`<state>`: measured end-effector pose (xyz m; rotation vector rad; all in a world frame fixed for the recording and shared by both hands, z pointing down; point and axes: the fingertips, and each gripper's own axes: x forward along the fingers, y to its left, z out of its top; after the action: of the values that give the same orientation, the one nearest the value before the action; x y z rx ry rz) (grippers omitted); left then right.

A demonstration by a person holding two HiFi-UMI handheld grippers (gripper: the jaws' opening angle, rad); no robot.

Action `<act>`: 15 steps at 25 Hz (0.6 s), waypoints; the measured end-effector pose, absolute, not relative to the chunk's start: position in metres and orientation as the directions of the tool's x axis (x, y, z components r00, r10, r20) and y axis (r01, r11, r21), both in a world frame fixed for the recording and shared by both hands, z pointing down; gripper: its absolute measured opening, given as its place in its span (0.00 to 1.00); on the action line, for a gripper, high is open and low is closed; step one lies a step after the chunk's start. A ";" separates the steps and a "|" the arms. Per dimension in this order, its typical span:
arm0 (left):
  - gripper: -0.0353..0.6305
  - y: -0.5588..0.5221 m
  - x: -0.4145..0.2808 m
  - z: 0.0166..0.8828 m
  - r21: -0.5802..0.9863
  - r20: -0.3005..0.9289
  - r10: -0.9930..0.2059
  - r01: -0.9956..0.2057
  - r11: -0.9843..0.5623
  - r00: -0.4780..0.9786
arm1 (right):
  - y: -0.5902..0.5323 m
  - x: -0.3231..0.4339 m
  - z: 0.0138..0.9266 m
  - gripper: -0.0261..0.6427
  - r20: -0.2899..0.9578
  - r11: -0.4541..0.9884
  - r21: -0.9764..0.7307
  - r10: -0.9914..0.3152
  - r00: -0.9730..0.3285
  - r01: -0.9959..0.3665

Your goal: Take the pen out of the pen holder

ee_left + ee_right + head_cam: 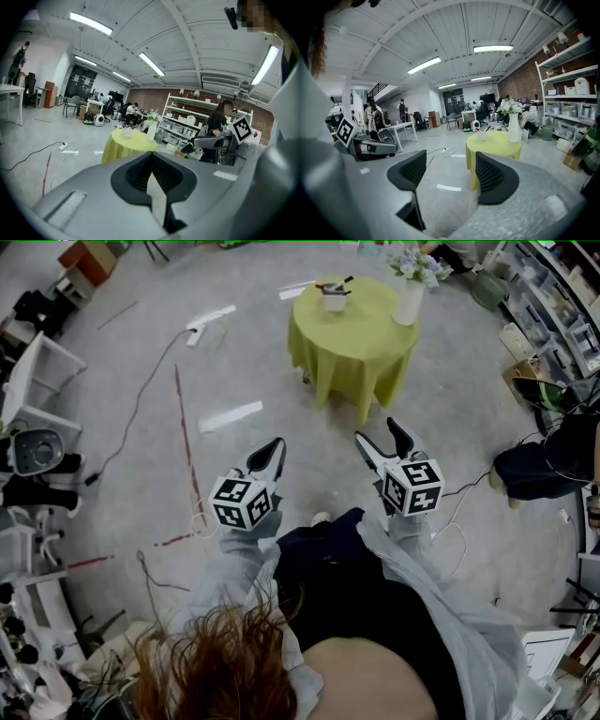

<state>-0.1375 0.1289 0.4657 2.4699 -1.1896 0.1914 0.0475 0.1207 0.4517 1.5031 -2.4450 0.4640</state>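
Left hand-held gripper (274,451): jaws together, nothing between them; held low in front of body, idle.
Right hand-held gripper (377,430): jaws apart, empty; likely pre-opened for the grab.
Pen (335,284): in pen holder (334,300), top centre of head view; end sticks out above the rim, so easy to pinch.
Pen holder: on round green-clothed counter (361,338), near vase (410,302).
Gap: both grippers well apart from counter, bare floor between.
Stage: approach, by the look; walk-up needed before any reach.
Risk: light holder may lift with the pen; left free to steady it.

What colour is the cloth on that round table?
The tablecloth is yellow-green, clearest in the head view.
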 end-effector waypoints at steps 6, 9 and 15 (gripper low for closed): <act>0.08 0.134 -0.147 0.485 0.324 0.333 -0.712 -0.784 -0.530 0.619 | 0.120 0.046 0.468 0.52 0.399 0.421 -0.174 -0.796 -0.455 -0.890; 0.08 0.124 -0.150 0.489 0.329 0.337 -0.718 -0.791 -0.516 0.609 | 0.107 0.044 0.472 0.52 0.409 0.431 -0.173 -0.787 -0.463 -0.885; 0.08 0.073 -0.148 0.483 0.329 0.325 -0.733 -0.798 -0.505 0.597 | 0.051 0.046 0.462 0.52 0.398 0.451 -0.154 -0.786 -0.473 -0.879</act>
<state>-0.1484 0.0730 0.4831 2.3817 -1.2205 0.1981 0.0462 0.0507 0.4619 1.4342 -2.4350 0.4963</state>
